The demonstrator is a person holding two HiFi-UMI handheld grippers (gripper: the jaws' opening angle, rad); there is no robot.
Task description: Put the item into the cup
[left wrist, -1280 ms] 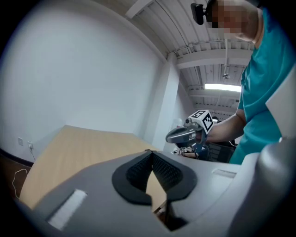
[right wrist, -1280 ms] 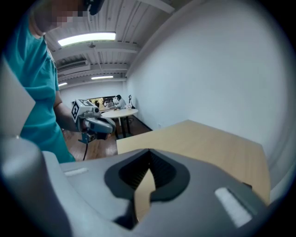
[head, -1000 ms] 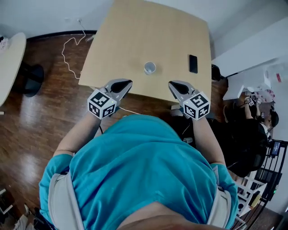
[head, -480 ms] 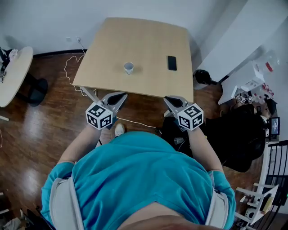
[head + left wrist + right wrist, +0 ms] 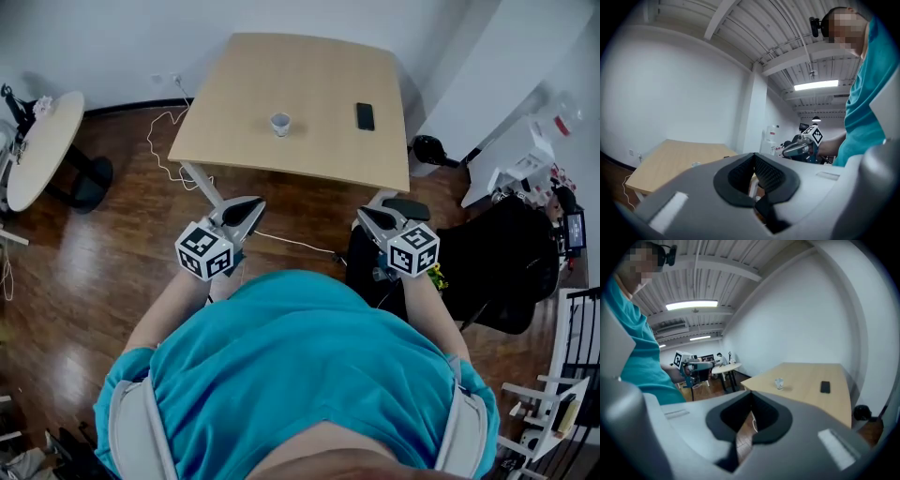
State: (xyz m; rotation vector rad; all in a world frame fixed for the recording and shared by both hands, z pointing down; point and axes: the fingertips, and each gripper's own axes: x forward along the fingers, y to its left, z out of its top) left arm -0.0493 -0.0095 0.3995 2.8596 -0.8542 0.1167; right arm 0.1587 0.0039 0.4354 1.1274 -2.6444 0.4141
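Note:
A small clear cup [image 5: 280, 123] stands on the light wooden table [image 5: 309, 150], with a black phone [image 5: 365, 116] to its right. I stand back from the table, both grippers held over the wood floor, short of the table's near edge. My left gripper [image 5: 251, 212] and right gripper [image 5: 367, 218] are both shut with nothing between the jaws. The right gripper view has the cup [image 5: 779, 383] and phone [image 5: 825, 386] far ahead on the table [image 5: 806, 376]. Beyond the closed left gripper [image 5: 753, 158], the cup [image 5: 696, 164] is a tiny shape.
A round side table [image 5: 42, 141] stands at the left. A white cable [image 5: 169, 150] trails on the floor by the table's left leg. A black chair [image 5: 506, 272] and a white desk [image 5: 525, 159] crowd the right side. A black bin [image 5: 431, 150] sits by the table's right corner.
I have moved back from the table: it and the cup now sit farther off, and both grippers have gone from over its near edge to over the floor. Both stay shut.

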